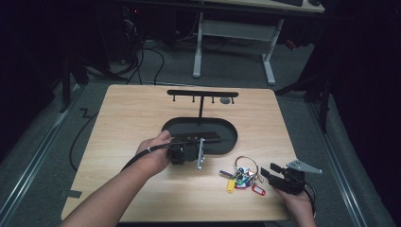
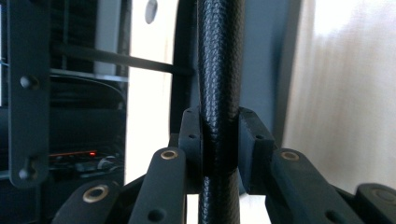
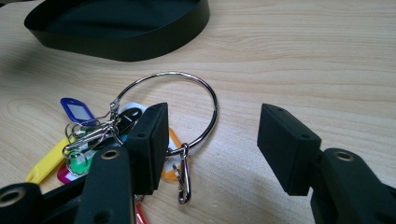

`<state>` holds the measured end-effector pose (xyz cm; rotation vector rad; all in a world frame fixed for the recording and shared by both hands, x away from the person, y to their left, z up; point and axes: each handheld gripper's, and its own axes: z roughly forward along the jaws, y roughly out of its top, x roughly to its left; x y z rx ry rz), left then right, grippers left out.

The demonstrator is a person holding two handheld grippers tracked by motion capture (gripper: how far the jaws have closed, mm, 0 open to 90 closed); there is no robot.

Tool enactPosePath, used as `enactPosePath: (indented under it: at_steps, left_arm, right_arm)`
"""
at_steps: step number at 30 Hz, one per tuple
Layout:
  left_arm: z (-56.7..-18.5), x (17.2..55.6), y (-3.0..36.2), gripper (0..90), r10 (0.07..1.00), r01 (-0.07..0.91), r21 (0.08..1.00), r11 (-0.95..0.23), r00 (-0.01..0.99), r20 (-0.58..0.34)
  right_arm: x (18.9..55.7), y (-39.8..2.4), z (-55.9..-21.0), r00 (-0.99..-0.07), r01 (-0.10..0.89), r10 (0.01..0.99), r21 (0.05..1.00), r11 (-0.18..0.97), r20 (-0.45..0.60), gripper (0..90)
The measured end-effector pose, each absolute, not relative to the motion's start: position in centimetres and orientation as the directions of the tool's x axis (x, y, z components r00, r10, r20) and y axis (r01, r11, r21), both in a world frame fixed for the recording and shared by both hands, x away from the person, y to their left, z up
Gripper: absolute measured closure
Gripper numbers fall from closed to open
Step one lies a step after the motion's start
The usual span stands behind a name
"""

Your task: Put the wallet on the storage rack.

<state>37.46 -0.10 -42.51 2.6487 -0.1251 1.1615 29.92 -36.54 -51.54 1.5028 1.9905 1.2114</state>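
A wooden table (image 1: 142, 118) seen from above in a dim room; at the left, a forearm reaches in from the bottom edge, and the hand holds the left gripper (image 1: 182, 152) over the near rim of a black oval tray (image 1: 227, 130) at the table's centre; its jaws are clenched on a black textured strap (image 2: 218, 93), which in the left gripper view runs straight up between the two pads and is pinched on both sides; in the high view the strap lies level across the tray's near part; behind the tray stands a black T-shaped rack (image 1: 202, 94) with small hooks under its bar; to the right, near the front edge, a large metal key ring (image 3: 187, 100) lies flat on the wood with a bunch of coloured key tags (image 1: 240, 180) on it; at the far right, the right gripper (image 1: 272, 172) rests low just beside the ring, jaws released and parted, grasping nothing; in the right gripper view one pad sits over the ring's near edge.
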Motion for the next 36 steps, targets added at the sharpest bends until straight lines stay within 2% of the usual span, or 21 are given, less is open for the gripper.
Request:
enactPosePath:
  at_steps: [18, 30, 36]
  left_arm:
    - [-46.6, 42.2, -3.4, 74.4, 0.001, -0.211, 0.162, -0.964, 0.608, 0.794]
    - [-47.9, 43.5, -4.1, 74.5, 0.003, -0.213, 0.16, -0.964, 0.593, 0.805]
    - [-48.6, 44.4, -3.9, 74.4, -0.003, -0.185, 0.131, -0.974, 0.588, 0.809]
  right_arm:
    - [30.0, -36.8, -51.8, -0.368, 0.6, 0.902, 0.798, 0.046, 0.225, 44.1]
    - [29.9, -37.0, -51.9, -0.355, 0.609, 0.901, 0.793, 0.02, 0.25, 44.1]
    - [30.0, -36.9, -52.0, -0.356, 0.614, 0.899, 0.789, 0.021, 0.253, 44.1]
